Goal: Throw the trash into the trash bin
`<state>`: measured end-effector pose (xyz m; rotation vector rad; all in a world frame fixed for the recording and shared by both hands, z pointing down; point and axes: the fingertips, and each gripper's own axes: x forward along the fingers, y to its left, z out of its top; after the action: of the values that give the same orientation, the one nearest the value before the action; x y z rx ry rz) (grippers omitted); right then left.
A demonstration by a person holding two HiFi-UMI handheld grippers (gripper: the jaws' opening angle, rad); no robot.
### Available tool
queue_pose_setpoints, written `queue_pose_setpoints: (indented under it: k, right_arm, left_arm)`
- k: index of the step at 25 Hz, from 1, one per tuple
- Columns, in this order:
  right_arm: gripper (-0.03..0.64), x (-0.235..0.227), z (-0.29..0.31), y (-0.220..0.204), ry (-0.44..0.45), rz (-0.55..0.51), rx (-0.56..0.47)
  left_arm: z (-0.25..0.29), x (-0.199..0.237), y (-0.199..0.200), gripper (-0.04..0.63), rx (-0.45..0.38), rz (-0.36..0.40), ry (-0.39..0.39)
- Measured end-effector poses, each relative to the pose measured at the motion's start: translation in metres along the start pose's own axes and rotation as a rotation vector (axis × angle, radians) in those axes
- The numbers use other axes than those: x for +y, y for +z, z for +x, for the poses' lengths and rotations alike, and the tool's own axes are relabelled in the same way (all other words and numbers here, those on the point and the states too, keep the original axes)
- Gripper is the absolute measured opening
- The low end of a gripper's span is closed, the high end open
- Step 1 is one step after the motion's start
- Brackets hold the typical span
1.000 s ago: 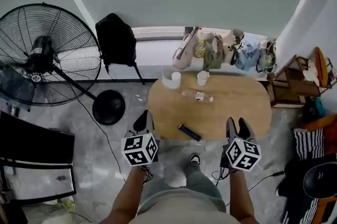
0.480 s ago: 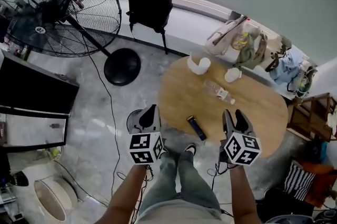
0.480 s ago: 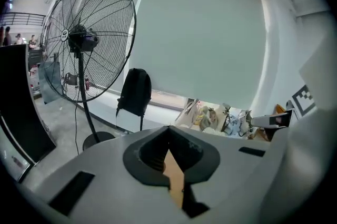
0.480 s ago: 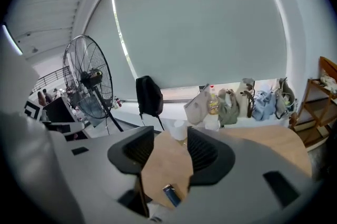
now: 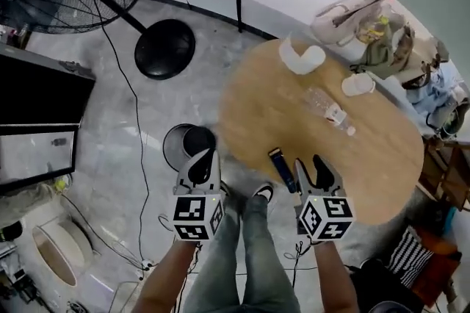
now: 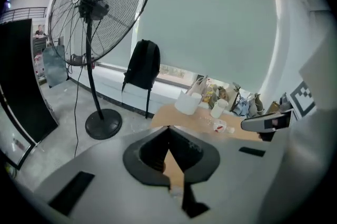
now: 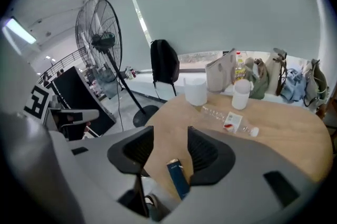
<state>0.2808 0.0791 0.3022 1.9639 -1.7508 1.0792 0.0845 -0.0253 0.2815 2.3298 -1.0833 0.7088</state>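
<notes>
Bottle (image 5: 328,107), blue pack (image 5: 280,166) on desk (image 5: 257,113), nothing in bin (image 5: 183,145) yet; left tongs (image 5: 203,159) closed, empty; right tongs (image 5: 311,168) wide apart, empty.

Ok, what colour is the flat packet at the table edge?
The packet is dark blue; right gripper view shows it best.

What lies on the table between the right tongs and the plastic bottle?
Only bare tabletop lies between the open right tongs and the plastic bottle, as the head view shows. A dark blue pack lies beside the tongs.
</notes>
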Motion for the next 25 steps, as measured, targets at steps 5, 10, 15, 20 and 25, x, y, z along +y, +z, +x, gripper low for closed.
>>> queue_pose_setpoints:
  k: [5,10,15,20,25]
  right_arm:
    - [0.21,-0.004,0.045,-0.068,0.043,-0.073,0.106]
    - [0.21,-0.009,0.07,-0.123,0.07,-0.149,0.208]
    - [0.21,-0.018,0.088,-0.155,0.068,-0.217,0.268]
    - [0.21,-0.015,0.099,-0.171,0.085,-0.278,0.311]
    - [0.207,-0.016,0.105,-0.178,0.07,-0.302,0.33]
  left_arm:
    - [0.034,0.017,-0.065,0.009,0.035,-0.024,0.025]
    - [0.047,0.031,-0.119,0.009,0.081,-0.044,0.05]
    - [0.052,0.042,-0.152,0.009,0.107,-0.066,0.07]
    - [0.052,0.054,-0.169,0.009,0.115,-0.102,0.097]
    - [0.051,0.062,-0.18,0.009,0.12,-0.126,0.112]
